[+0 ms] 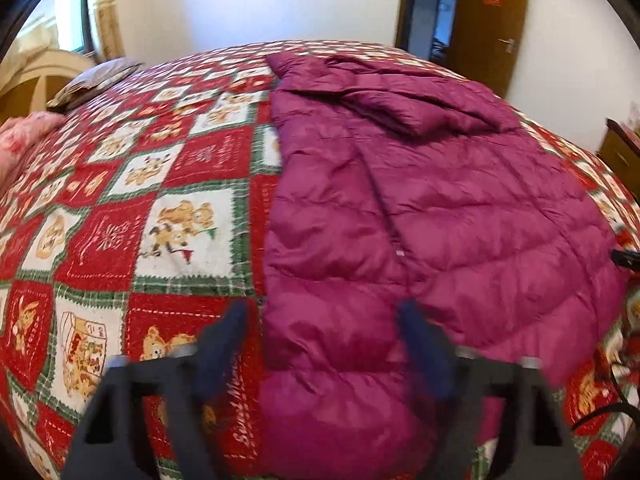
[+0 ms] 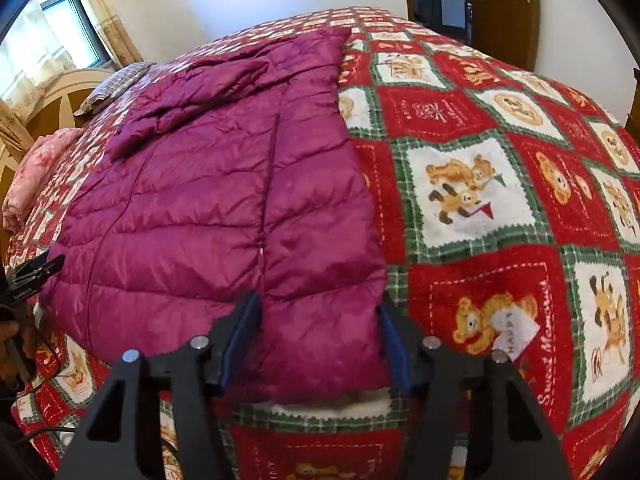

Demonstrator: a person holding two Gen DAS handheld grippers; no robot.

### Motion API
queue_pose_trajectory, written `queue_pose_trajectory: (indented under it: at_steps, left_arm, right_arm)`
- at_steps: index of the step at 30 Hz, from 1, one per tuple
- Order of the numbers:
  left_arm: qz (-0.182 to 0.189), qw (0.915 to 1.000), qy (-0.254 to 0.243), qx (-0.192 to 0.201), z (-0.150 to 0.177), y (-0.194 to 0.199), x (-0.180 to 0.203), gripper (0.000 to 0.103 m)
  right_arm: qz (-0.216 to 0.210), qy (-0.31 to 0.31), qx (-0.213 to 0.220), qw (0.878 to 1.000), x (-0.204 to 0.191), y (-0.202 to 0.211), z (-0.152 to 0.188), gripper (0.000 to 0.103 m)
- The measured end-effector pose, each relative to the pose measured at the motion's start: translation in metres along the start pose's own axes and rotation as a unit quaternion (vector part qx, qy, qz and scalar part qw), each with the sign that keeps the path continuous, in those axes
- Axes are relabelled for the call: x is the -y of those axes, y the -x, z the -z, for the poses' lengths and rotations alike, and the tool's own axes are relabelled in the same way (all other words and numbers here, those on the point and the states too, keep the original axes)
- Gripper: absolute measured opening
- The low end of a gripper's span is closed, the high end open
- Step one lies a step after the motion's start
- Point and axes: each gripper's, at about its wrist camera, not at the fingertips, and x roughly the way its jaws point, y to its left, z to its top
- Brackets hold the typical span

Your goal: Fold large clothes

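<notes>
A magenta quilted down jacket [image 1: 460,208] [image 2: 208,184] lies flat and zipped on the bed, its hem toward me and one sleeve folded across the chest. My left gripper [image 1: 324,332] stands open over the hem's left corner. One of its fingers [image 1: 228,340] is on the quilt beside the jacket and the other rests on the fabric. My right gripper [image 2: 318,316] is open over the hem's right corner, and the fabric fills the gap from the zipper line to the jacket's side edge. Neither gripper shows a pinch on the cloth.
The bed carries a red, green and white teddy-bear quilt [image 1: 120,240] [image 2: 500,160]. A striped pillow [image 1: 96,80] and pink folded bedding [image 1: 28,132] lie by the cream headboard [image 1: 40,76]. A wooden door [image 1: 492,20] stands open beyond the bed's far side. A black cable [image 2: 40,432] trails at the near edge.
</notes>
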Motion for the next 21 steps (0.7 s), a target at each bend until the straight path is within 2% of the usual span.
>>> queue_pose_trajectory:
  at_steps: [1, 2, 3, 4, 6, 13, 21]
  left_arm:
    - [0.009, 0.9999, -0.004, 0.002, 0.0, 0.002, 0.002, 0.035]
    - [0.023, 0.9997, -0.009, 0.005, -0.001, 0.004, 0.003, 0.022]
    - [0.037, 0.9992, -0.01, 0.006, -0.002, 0.008, 0.004, 0.013]
    - [0.037, 0.9992, -0.011, 0.009, -0.002, 0.011, 0.005, 0.009]
    - [0.038, 0.9987, -0.021, 0.025, -0.005, 0.025, 0.009, 0.006]
    - [0.055, 0.9925, -0.017, 0.108, -0.021, 0.101, 0.004, 0.003]
    - [0.081, 0.9776, 0.001, 0.194, -0.04, 0.201, 0.001, 0.003]
  right_arm:
    - [-0.012, -0.001, 0.002, 1.0, 0.0, 0.001, 0.001, 0.032]
    - [-0.032, -0.005, 0.006, 0.999, -0.001, 0.003, 0.001, 0.019]
    - [-0.043, -0.009, 0.009, 0.999, -0.001, 0.005, 0.002, 0.016]
    - [-0.044, -0.008, 0.014, 0.999, -0.002, 0.009, 0.001, 0.013]
    - [-0.04, -0.002, 0.026, 0.999, -0.005, 0.016, 0.001, 0.011]
    - [-0.081, -0.012, 0.098, 0.992, -0.011, 0.076, -0.004, 0.009]
    - [-0.118, 0.007, 0.214, 0.97, -0.036, 0.178, -0.015, 0.008]
